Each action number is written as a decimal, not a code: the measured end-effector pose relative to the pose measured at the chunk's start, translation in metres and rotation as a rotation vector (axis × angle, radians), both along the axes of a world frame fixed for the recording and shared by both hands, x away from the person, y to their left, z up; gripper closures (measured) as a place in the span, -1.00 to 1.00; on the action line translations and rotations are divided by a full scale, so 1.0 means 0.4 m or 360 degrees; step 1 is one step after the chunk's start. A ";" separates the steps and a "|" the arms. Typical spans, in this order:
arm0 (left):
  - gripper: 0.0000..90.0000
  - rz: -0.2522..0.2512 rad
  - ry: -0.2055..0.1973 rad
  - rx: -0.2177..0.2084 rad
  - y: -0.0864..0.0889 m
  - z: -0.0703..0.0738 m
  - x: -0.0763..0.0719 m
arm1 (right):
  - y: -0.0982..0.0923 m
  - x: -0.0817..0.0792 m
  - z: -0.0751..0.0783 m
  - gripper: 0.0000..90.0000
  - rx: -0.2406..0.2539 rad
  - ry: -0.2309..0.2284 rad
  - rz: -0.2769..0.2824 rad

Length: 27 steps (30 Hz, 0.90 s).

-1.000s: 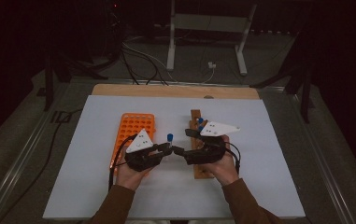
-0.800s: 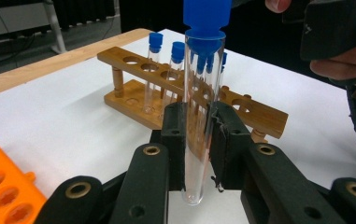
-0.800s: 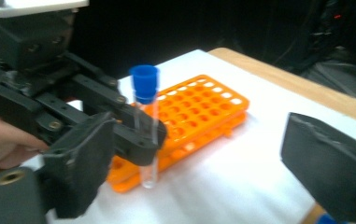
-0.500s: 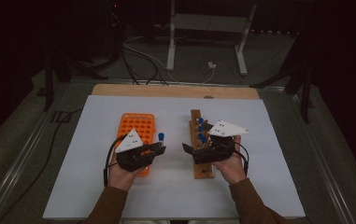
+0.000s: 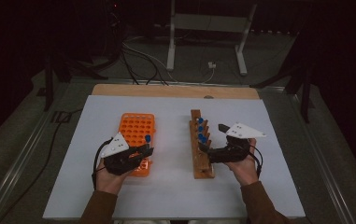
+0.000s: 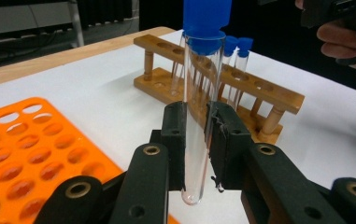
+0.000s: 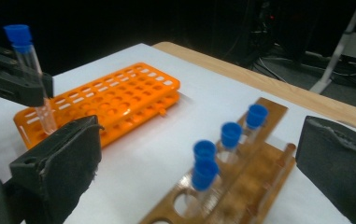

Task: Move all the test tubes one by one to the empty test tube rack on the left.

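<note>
Left gripper [image 6: 196,140] clamped mid-barrel on blue-capped test tube [image 6: 200,107], held upright over orange rack's [image 5: 136,135] near end. Right gripper [image 7: 199,154] jaws wide apart, nothing between, above wooden rack [image 5: 199,144]. Tube likely light, slick, brittle: grip below cap, gently.

Dim room, bright white tabletop, dark bkgd, soft blur in close-ups

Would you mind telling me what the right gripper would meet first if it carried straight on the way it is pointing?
Most likely the blue-capped tubes standing in the wooden rack: the open right gripper points at them, though depth is hard to judge.
</note>
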<state>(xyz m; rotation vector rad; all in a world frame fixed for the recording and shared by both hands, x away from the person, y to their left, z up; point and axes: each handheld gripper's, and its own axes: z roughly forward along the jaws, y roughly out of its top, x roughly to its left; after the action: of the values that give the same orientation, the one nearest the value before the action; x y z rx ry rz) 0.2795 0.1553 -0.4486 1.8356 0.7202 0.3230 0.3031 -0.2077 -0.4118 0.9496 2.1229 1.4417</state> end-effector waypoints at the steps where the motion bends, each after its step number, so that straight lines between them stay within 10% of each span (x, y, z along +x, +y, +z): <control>1: 0.73 0.0003 0.0000 0.0002 0.003 -0.002 -0.002 | -0.005 -0.001 -0.002 -0.99 0.0003 0.0003 -0.0009; 27: 0.73 0.0056 0.0077 0.0177 0.027 -0.086 -0.036 | -0.047 -0.044 -0.034 -0.99 0.0006 -0.0015 -0.0043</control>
<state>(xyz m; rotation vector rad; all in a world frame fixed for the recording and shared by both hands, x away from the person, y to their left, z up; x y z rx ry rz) 0.2651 0.1661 -0.4831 1.9428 0.7822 0.3487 0.2856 -0.2265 -0.4256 0.9670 2.0934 1.4347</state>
